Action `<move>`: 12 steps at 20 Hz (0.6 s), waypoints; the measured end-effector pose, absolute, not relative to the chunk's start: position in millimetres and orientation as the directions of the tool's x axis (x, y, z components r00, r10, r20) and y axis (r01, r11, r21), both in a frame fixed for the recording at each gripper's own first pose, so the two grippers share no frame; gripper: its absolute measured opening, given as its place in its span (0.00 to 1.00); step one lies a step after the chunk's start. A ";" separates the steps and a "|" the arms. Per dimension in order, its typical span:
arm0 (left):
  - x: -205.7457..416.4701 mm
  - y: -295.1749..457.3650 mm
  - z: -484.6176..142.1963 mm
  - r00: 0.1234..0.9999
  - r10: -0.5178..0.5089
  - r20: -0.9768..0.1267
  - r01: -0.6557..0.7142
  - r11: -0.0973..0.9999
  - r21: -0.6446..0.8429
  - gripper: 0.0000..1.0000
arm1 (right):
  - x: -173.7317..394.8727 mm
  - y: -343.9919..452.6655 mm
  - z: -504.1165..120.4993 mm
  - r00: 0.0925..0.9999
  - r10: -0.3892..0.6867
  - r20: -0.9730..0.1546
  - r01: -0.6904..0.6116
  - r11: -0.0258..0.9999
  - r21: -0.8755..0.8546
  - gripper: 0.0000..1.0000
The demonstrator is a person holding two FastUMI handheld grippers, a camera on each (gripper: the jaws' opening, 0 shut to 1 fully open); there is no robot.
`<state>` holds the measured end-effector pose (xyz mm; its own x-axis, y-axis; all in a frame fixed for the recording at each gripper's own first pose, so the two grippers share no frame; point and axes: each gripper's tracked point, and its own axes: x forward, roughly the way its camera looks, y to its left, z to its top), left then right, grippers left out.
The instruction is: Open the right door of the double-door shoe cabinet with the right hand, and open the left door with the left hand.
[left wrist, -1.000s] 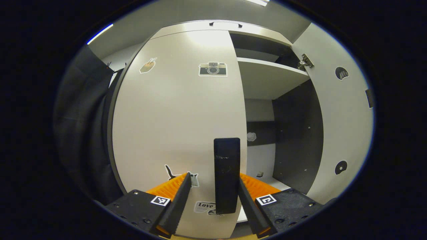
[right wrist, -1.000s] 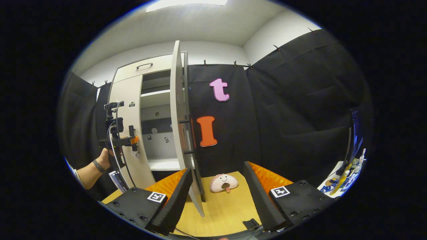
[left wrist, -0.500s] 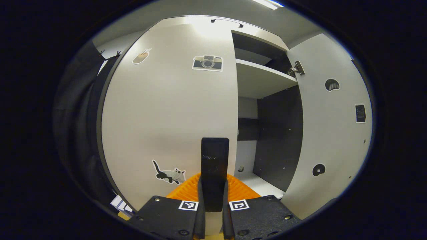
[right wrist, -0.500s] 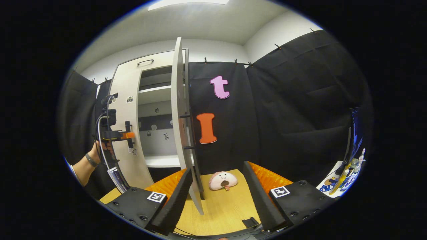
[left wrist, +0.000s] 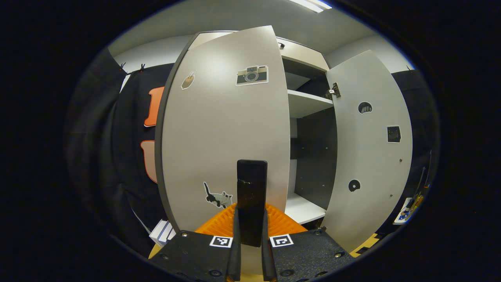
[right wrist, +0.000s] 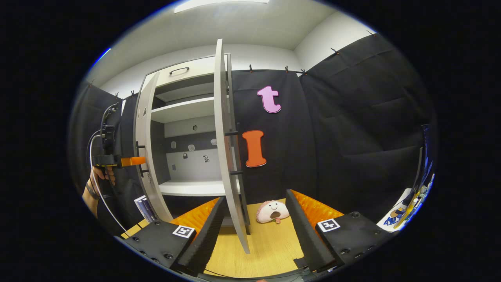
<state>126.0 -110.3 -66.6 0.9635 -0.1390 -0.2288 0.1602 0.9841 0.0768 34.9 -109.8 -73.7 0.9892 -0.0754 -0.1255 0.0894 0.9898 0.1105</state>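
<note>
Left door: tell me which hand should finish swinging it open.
Left. The left tongs are shut on the left door's handle with the left door partly open. The right tongs hang open by the wide-open right door.

each tool is built on black blocks with round screw heads and a square black-and-white marker per side, with ribbed orange parts behind. left tool [left wrist: 249, 250]; right tool [right wrist: 256, 231]. at the right gripper view's left edge, a hand [right wrist: 102, 174] wears a dark wristband [right wrist: 90, 191], with cables looping beside it.
</note>
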 end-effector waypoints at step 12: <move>83.3 -51.1 -41.6 0.984 -0.077 -0.160 0.090 0.993 0.072 0.22 | 42.6 -89.5 -63.6 0.994 -0.065 -0.092 0.073 0.994 0.080 0.93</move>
<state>83.3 -51.1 -41.6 0.9840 -0.0771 -0.1604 0.0896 0.9934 0.0719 42.6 -89.5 -63.6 0.9937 -0.0651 -0.0917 0.0725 0.9941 0.0803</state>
